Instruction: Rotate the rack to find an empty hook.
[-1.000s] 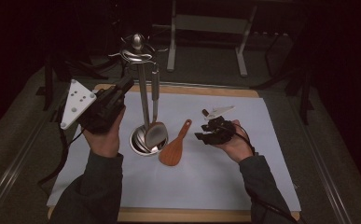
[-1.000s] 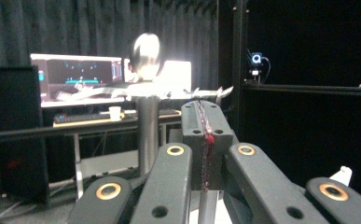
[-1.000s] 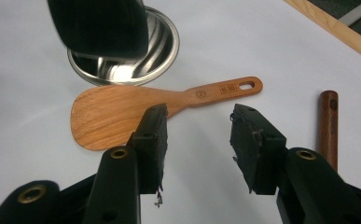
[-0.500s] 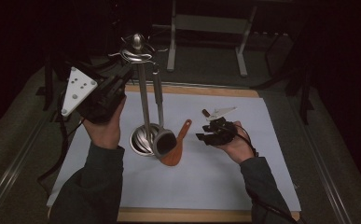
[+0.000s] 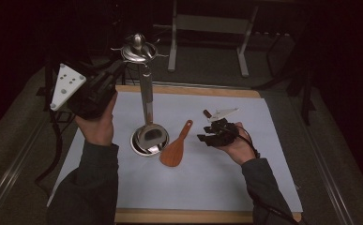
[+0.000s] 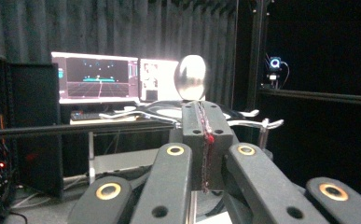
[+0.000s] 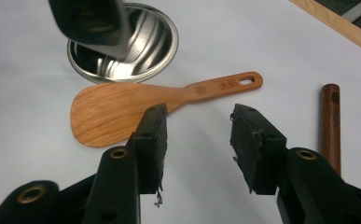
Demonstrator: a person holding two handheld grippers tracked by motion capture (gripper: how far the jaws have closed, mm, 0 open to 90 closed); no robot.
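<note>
A steel utensil stand (image 5: 137,49) with hooks round its knob (image 6: 190,77) rises from a round base (image 5: 139,145) on white paper. My left gripper (image 5: 120,70) is raised beside the stand's top, its jaws (image 6: 205,135) pressed shut on the thin handle of a steel ladle. The ladle's bowl (image 5: 155,136) hangs low over the base. A wooden rice spatula (image 5: 174,150) lies flat to the right of the base. My right gripper (image 5: 203,138) hovers just right of it, open, with the spatula (image 7: 122,107) beyond its empty jaws (image 7: 197,135).
A dark wooden handle (image 7: 329,126) lies on the paper by my right gripper. The paper (image 5: 207,187) covers a wooden board (image 5: 188,215). Metal frame legs (image 5: 207,23) stand behind the table. Two lit monitors (image 6: 96,77) sit far back.
My left gripper has risen and swung toward the stand's top, taking the ladle up alongside the pole. The right gripper has barely moved.
</note>
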